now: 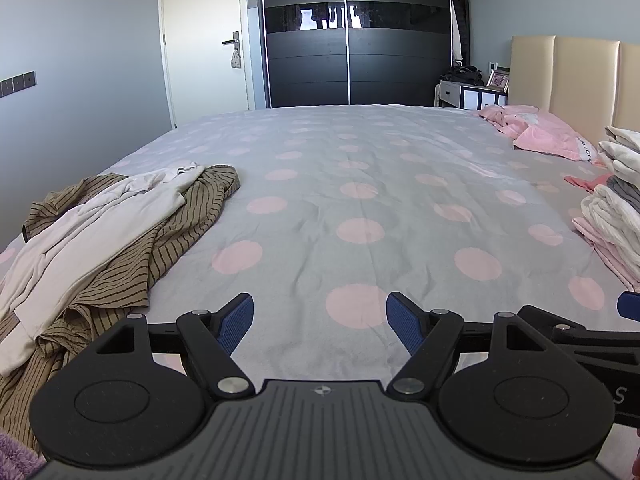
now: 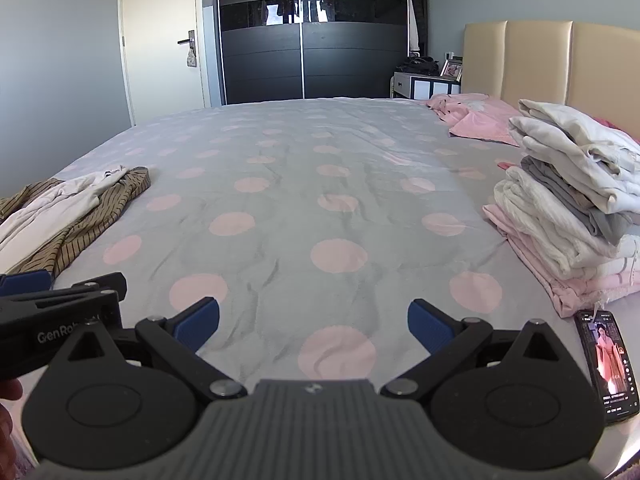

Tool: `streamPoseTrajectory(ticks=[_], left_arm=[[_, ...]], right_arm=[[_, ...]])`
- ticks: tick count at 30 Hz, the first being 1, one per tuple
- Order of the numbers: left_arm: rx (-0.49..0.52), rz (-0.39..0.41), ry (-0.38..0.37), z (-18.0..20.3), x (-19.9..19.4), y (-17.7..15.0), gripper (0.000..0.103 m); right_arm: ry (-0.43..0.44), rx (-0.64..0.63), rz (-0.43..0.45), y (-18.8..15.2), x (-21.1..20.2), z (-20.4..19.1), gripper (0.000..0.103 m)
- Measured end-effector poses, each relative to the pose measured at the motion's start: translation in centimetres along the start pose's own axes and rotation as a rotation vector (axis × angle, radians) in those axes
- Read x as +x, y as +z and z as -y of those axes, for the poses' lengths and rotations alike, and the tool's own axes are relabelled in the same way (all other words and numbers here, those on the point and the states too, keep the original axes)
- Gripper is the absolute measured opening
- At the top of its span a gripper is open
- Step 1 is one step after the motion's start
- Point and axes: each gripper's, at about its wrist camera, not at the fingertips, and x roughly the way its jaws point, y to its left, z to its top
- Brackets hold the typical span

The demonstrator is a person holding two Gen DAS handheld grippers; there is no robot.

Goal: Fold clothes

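Observation:
An unfolded heap lies at the bed's left: a white garment (image 1: 96,220) draped over an olive striped garment (image 1: 176,228); the same heap shows in the right wrist view, white garment (image 2: 60,200) on the striped garment (image 2: 92,220). A stack of folded clothes (image 2: 568,200) stands at the right, with its edge (image 1: 616,208) in the left wrist view. My left gripper (image 1: 320,320) hovers open over bare sheet, nothing between its blue pads. My right gripper (image 2: 314,322) is open and empty too, beside the left one.
The bed sheet (image 1: 360,184) is grey with pink dots. A pink pillow (image 2: 476,114) lies by the beige headboard (image 2: 520,60). A phone (image 2: 610,364) with a lit screen rests near the stack. A dark wardrobe (image 1: 356,32), door and bedside cabinet stand behind.

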Motion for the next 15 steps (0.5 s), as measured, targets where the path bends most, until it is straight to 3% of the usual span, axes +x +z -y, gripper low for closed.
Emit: streamPoseTrajectory(ticks=[15], left_arm=[[0.007,-0.011,0.001,0.04,-0.19,-0.04,0.072]], right_arm=[[0.009,0.001,-0.016,-0.04,-0.12,0.44,0.101]])
